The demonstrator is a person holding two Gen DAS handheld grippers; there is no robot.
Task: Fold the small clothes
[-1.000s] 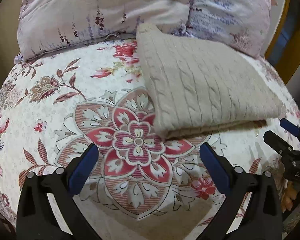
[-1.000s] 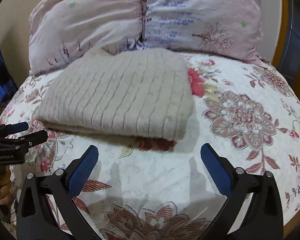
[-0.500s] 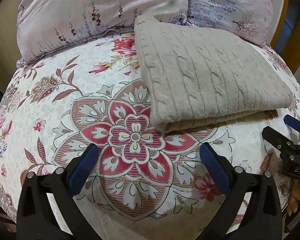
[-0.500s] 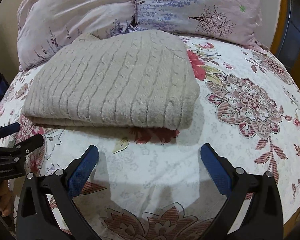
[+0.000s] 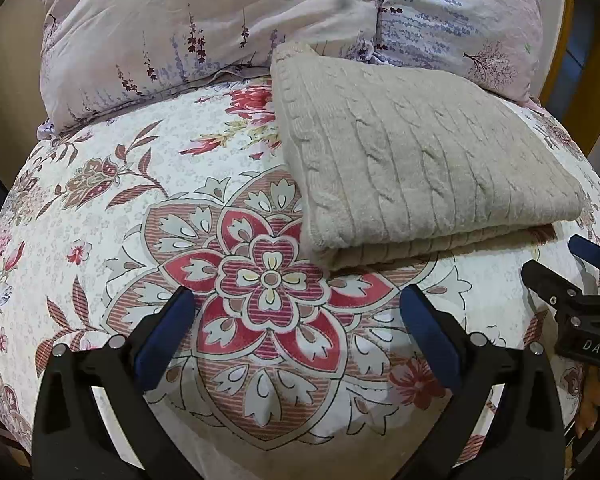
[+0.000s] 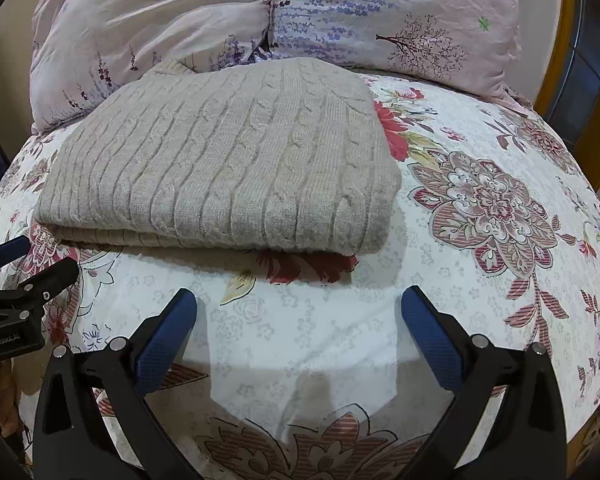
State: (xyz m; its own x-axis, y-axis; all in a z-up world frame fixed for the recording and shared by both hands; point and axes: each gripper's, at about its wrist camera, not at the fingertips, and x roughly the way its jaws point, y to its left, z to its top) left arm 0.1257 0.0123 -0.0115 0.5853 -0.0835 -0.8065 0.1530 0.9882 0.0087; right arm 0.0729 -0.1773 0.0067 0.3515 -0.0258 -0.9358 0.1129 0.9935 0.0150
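A beige cable-knit sweater (image 5: 420, 160) (image 6: 228, 160) lies folded into a thick rectangle on the floral bedspread (image 5: 140, 208) (image 6: 480, 208), its far edge against the pillows. My left gripper (image 5: 296, 312) is open over the bedspread, short of the sweater's near left corner, with nothing between its fingers. My right gripper (image 6: 298, 312) is open too, empty, just in front of the sweater's near right edge. Each gripper also shows at the side of the other's view: the right gripper (image 5: 572, 272) and the left gripper (image 6: 28, 260).
Two pale floral pillows (image 5: 204, 24) (image 6: 380, 20) stand along the head of the bed behind the sweater. A yellow frame (image 5: 592, 80) rises at the right edge. The bedspread drops away at the left and right sides.
Both grippers have moved forward toward the sweater, which now looks larger and nearer in each view. Their jaws stay open and the sweater has not moved.
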